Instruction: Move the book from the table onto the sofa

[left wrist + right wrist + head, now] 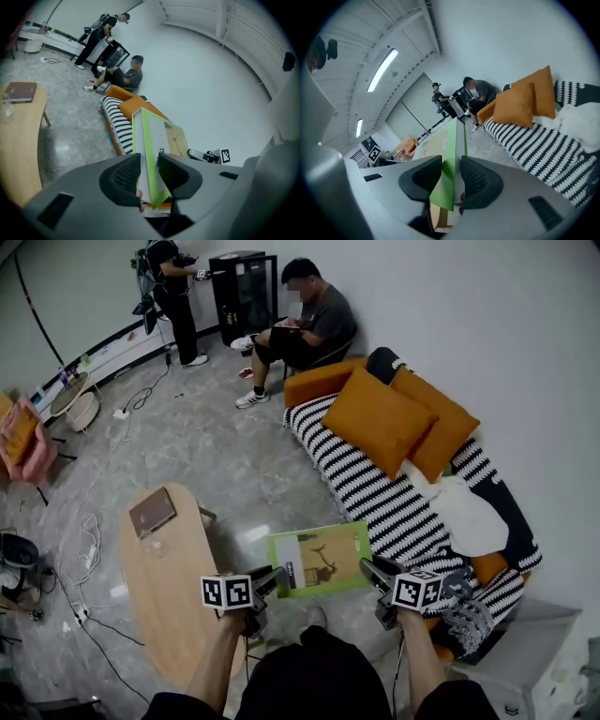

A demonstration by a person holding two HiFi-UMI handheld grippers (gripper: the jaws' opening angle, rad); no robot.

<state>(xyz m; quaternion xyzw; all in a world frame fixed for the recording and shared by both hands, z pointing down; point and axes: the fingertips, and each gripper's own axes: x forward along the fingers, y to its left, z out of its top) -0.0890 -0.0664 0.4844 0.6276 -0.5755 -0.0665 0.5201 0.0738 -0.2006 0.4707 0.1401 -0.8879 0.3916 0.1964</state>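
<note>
L tongs clamped on book, R tongs too

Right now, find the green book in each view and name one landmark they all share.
Head view: green book at lower centre, cover facing up.
Left gripper view: centre, edge-on, rising from the bottom.
Right gripper view: centre, edge-on, its green cover to the left.
Shared landmark: the striped sofa.

Two orange cushions leaning side by side, a white cloth just beside. Brown notebook flat near far end of the desk. Farther off, a seated person, a standing person, a black cabinet.
</note>
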